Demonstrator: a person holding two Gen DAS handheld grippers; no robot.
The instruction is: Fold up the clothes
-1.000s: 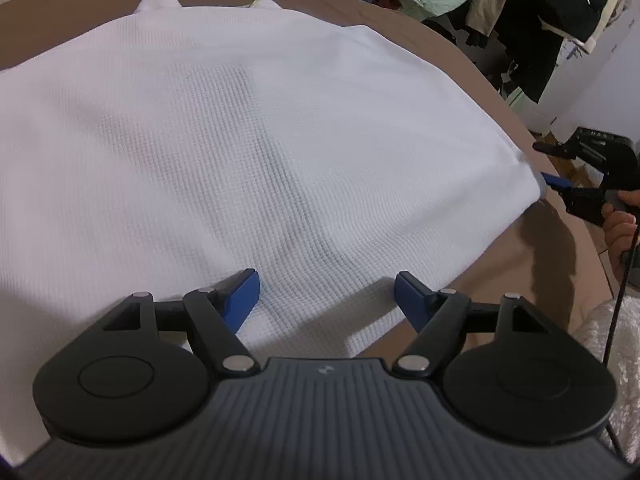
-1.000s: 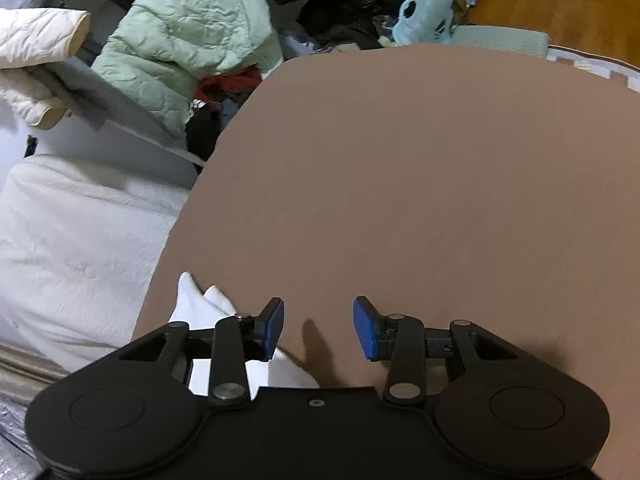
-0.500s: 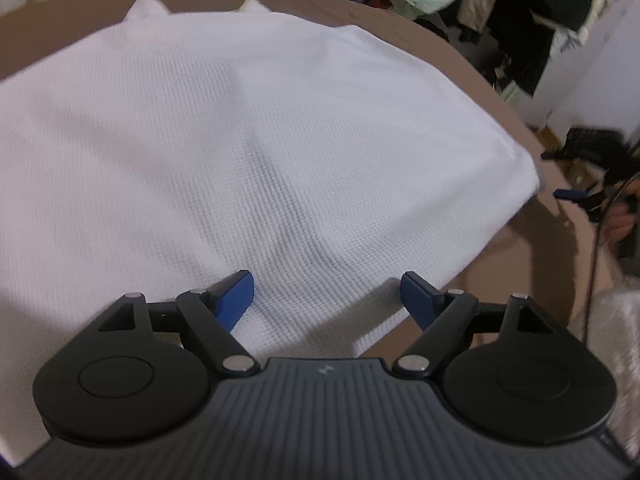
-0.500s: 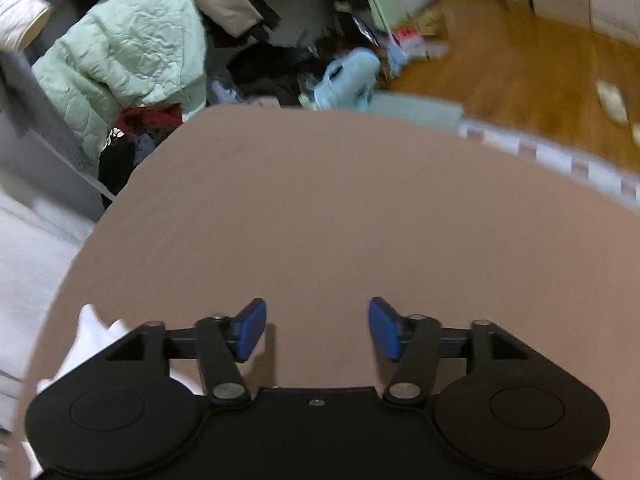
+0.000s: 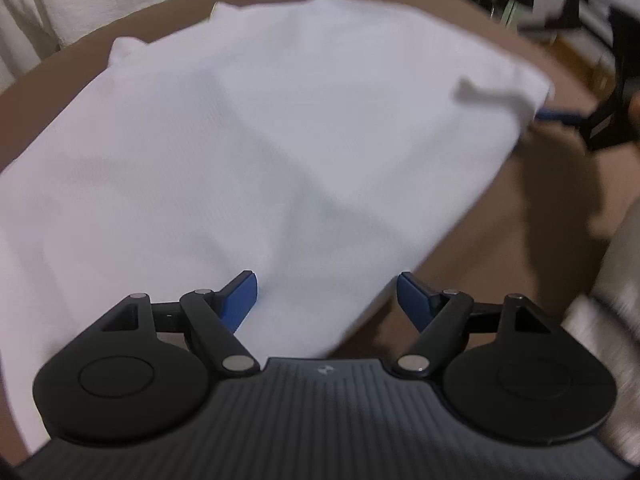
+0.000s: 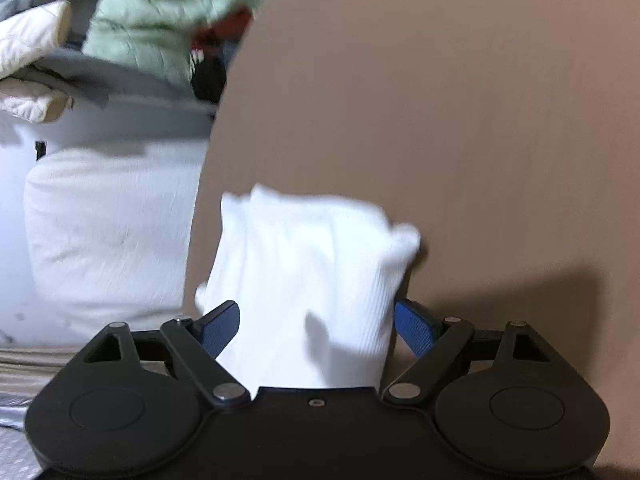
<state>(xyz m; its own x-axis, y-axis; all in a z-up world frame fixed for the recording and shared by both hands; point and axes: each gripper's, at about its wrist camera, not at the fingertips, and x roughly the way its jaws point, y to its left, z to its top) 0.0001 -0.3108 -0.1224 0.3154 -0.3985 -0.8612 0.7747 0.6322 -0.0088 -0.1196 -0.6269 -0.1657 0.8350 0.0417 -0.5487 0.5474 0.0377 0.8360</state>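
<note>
Left wrist view: white garment [image 5: 248, 152] lay spread flat over the brown table [image 5: 532, 208], near corner between the spread fingers of the left gripper [image 5: 326, 294].
Right gripper [image 6: 316, 322] also stood spread, a bunched end of the same cloth between its blue pads [image 6: 414, 326], nothing pinched. Fabric looked light, soft and limp, likely to sag and drag; judged best taken at corners or hem, both layers together.

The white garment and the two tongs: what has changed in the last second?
The right tongs moved back over the white garment; its corner now lies between their open fingers, not clamped. The far corner looks slightly lifted. The left tongs stay open over the near edge, and the garment stays spread on the brown table.
</note>
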